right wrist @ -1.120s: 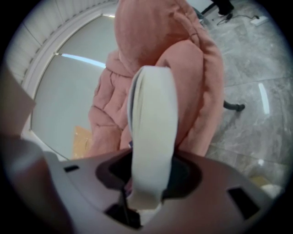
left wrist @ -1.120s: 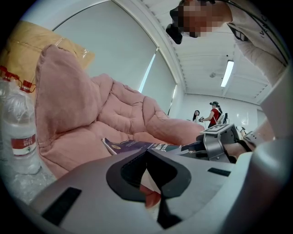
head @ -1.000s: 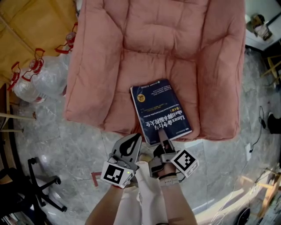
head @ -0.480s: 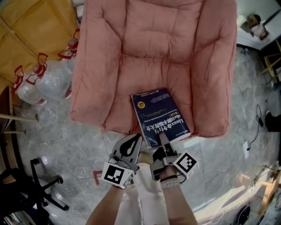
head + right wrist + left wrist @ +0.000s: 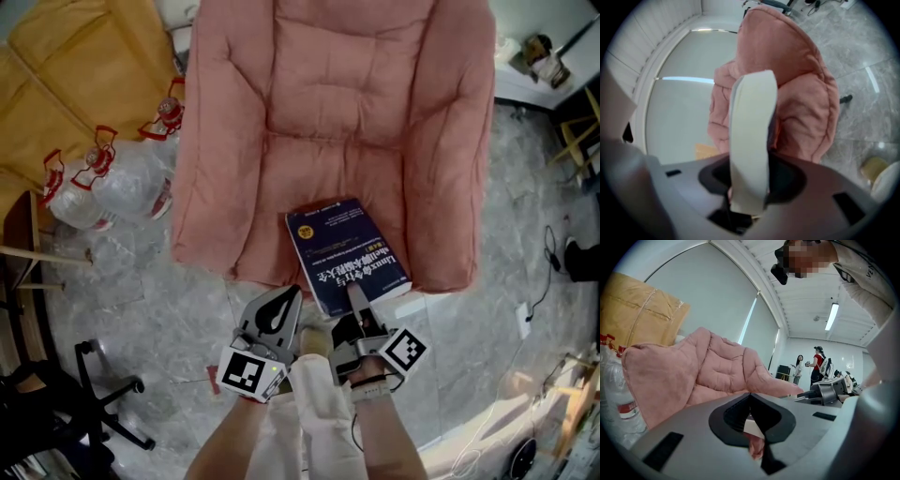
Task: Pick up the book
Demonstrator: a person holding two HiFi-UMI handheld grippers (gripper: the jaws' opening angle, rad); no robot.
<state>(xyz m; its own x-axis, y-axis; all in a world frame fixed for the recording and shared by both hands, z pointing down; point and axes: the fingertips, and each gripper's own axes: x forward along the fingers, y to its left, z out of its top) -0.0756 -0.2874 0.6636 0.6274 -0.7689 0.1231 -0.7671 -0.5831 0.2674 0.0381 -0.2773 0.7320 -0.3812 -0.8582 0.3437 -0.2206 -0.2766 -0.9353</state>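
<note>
At the far left, clear water bottles (image 5: 103,183) are lying on the marble floor (image 5: 169,309). I'm keeping my left gripper (image 5: 286,298) low beside the right one, its jaws closed on nothing. The right gripper (image 5: 357,298) is clamping its jaws on the near edge of the blue book (image 5: 342,248). The book is reaching out over the front of the pink armchair (image 5: 347,112) seat, and I cannot tell whether it is touching the cushion.
</note>
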